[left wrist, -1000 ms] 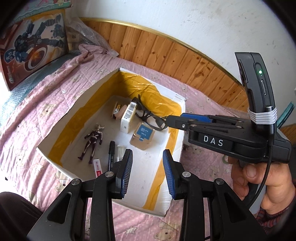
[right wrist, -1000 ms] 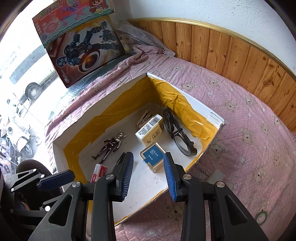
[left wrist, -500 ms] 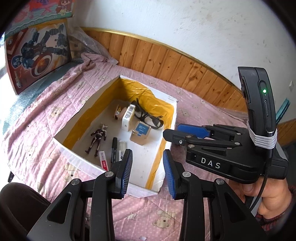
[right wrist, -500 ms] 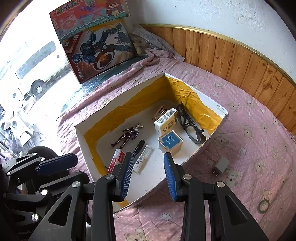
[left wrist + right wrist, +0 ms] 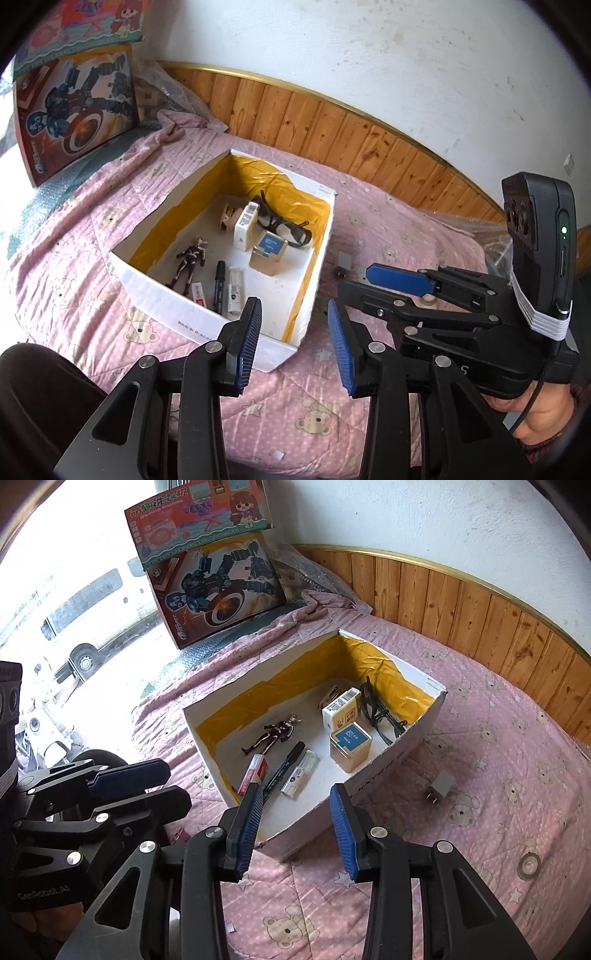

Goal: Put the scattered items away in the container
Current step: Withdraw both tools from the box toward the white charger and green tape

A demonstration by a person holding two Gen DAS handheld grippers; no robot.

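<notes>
The left gripper (image 5: pixel 294 345) and right gripper (image 5: pixel 296 827) hang at lower centre, jaws opening with nothing between them; the white box (image 5: pixel 402 751) sits mid-frame on the pink quilt (image 5: pixel 517 775). A grey charger plug (image 5: pixel 440 785) lies right of the box; a tape ring (image 5: pixel 529 864) sits lower right.

Left tool (image 5: pixel 295 345) and right tool (image 5: pixel 297 825) opening, both empty

The box (image 5: pixel 399 755) is open on top, its near-right floor bare. Inside, a figure (image 5: pixel 271 734), pens (image 5: pixel 286 766), cartons (image 5: pixel 341 710) and glasses (image 5: pixel 380 712) crowd the rest. Right of the box, a charger (image 5: pixel 439 786) and tape ring (image 5: pixel 529 863) dot otherwise open quilt (image 5: pixel 498 738).
</notes>
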